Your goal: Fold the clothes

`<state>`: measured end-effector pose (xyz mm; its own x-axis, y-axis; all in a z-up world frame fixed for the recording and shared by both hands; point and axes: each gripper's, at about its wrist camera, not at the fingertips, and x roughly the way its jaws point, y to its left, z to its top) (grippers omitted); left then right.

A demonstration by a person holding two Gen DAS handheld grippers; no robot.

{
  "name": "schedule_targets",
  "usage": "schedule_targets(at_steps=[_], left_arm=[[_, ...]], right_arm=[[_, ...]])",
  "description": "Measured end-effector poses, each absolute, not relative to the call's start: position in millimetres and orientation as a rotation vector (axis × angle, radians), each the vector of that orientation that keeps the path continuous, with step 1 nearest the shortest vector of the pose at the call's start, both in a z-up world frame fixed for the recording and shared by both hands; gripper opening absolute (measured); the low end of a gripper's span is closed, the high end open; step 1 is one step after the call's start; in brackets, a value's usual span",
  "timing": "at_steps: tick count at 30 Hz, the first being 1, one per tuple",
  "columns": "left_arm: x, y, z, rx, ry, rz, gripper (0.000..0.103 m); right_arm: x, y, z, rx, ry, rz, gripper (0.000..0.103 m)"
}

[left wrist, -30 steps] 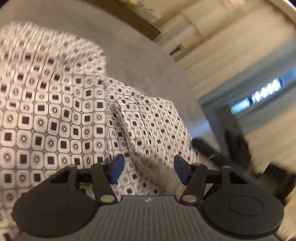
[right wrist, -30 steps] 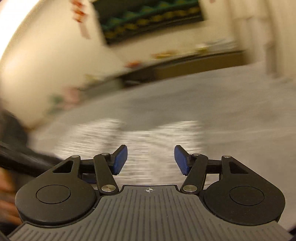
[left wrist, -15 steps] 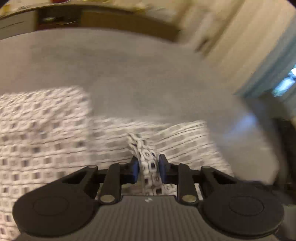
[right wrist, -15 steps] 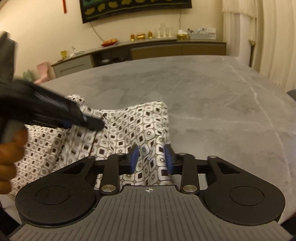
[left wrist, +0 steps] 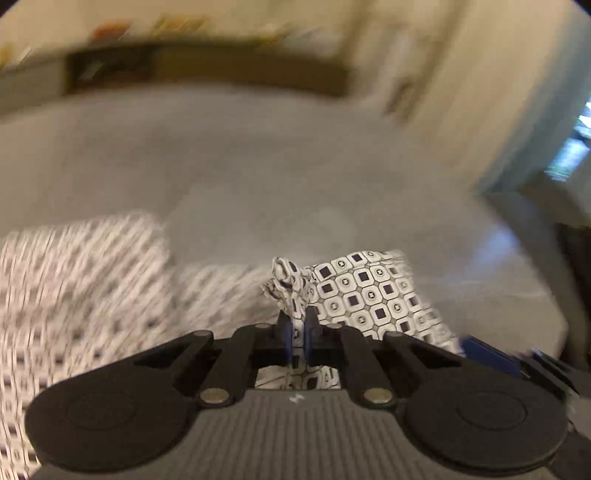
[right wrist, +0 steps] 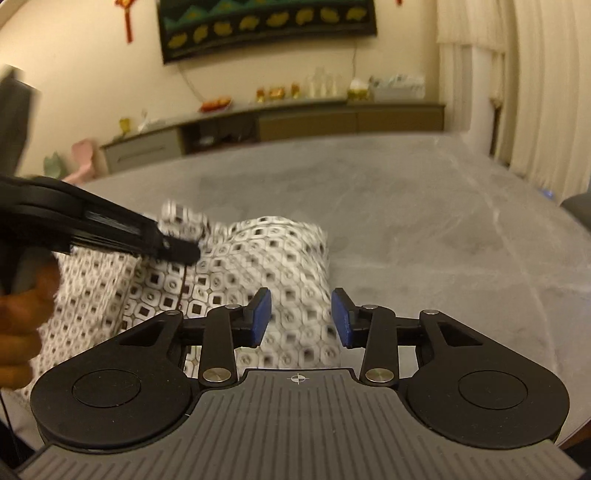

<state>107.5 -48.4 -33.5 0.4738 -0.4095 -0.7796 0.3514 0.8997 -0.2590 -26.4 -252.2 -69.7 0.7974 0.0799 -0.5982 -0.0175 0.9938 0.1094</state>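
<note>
At the far left of the right wrist view a person's hand (right wrist: 18, 314) holds the left hand-held gripper (right wrist: 184, 251), which reaches in from the left side. Its blue pads (left wrist: 286, 334) are nearly together and closing, w/ a bunched fold of the patterned cloth (left wrist: 365, 291) pinched between them. The fold sticks up above the tips in the left wrist view.

The cloth is white w/ small black squares. It lies on the grey bench (right wrist: 424, 221), on the near left part of it. One part spreads to the left, blurry in the left wrist view. Another part is a folded strip that runs toward the right hand-held gripper (right wrist: 301, 319).

The right hand-held gripper is about half open & its jaws are opening a little. The cloth strip lies under the gap, but the blue pads (right wrist: 260, 317) stand apart from it on both sides. Its right pad is over bare bench.

Behind the bench a long low cabinet (right wrist: 295, 122) stands by the wall, w/ small things on top. A dark picture (right wrist: 269, 26) hangs above it. At the far right is a pale curtain (right wrist: 535, 92).
</note>
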Motion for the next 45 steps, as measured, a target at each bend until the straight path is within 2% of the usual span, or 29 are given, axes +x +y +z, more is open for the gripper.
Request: schedule_targets(at_steps=[3, 6, 10, 13, 15, 17, 21, 26, 27, 30, 32, 33, 35, 36, 37, 38, 41, 43, 45], left_arm=[[113, -40, -44, -0.121, 0.997, -0.441, 0.013], [111, -37, -43, -0.140, 1.003, -0.442, 0.014], [107, -35, -42, -0.130, 0.990, -0.434, 0.032], [99, -30, -34, -0.122, 0.973, -0.387, 0.033], [83, -20, -24, -0.123, 0.940, -0.339, 0.033], [61, -11, -14, -0.128, 0.885, -0.331, 0.035], [13, -19, -8, -0.091, 0.832, -0.531, 0.037], [0, -45, -44, 0.064, 0.909, -0.605, 0.039], [-2, -44, -44, 0.066, 0.905, -0.604, 0.040], [-7, -39, -46, 0.056, 0.902, -0.613, 0.041], [-6, -35, -47, 0.040, 0.907, -0.627, 0.042], [-6, -32, -45, 0.034, 0.911, -0.626, 0.042], [-4, -26, -36, 0.011, 0.909, -0.623, 0.042], [-1, -23, -32, 0.000, 0.890, -0.608, 0.044], [2, -20, -27, -0.012, 0.871, -0.593, 0.051], [5, -17, -23, -0.022, 0.853, -0.578, 0.055], [13, -2, -36, -0.009, 0.885, -0.514, 0.049], [8, 5, -41, 0.036, 0.879, -0.509, 0.046], [2, 12, -41, 0.102, 0.863, -0.468, 0.031]], right_arm=[[-18, -246, -79, 0.097, 0.732, 0.110, 0.036], [-16, -242, -76, 0.090, 0.711, 0.121, 0.036], [1, -236, -59, 0.045, 0.675, 0.169, 0.035], [36, -240, -71, 0.000, 0.815, 0.198, 0.033], [45, -249, -67, 0.024, 0.824, 0.189, 0.023], [46, -260, -55, 0.067, 0.792, 0.172, 0.031], [30, -267, -47, 0.131, 0.756, 0.259, 0.030], [16, -263, -79, 0.030, 0.877, 0.196, 0.030], [11, -262, -76, 0.006, 0.849, 0.169, 0.033], [-7, -262, -64, 0.038, 0.753, 0.198, 0.032], [-7, -259, -77, 0.040, 0.819, 0.201, 0.030], [-5, -257, -83, 0.032, 0.845, 0.192, 0.032], [-5, -254, -83, -0.010, 0.825, 0.135, 0.030], [-8, -254, -74, -0.005, 0.769, 0.130, 0.030], [-13, -254, -65, 0.002, 0.701, 0.146, 0.030], [-17, -252, -57, 0.008, 0.649, 0.165, 0.030], [-10, -245, -65, 0.043, 0.723, 0.240, 0.028], [-3, -242, -77, 0.067, 0.808, 0.274, 0.019], [1, -246, -83, 0.088, 0.851, 0.244, 0.001]])
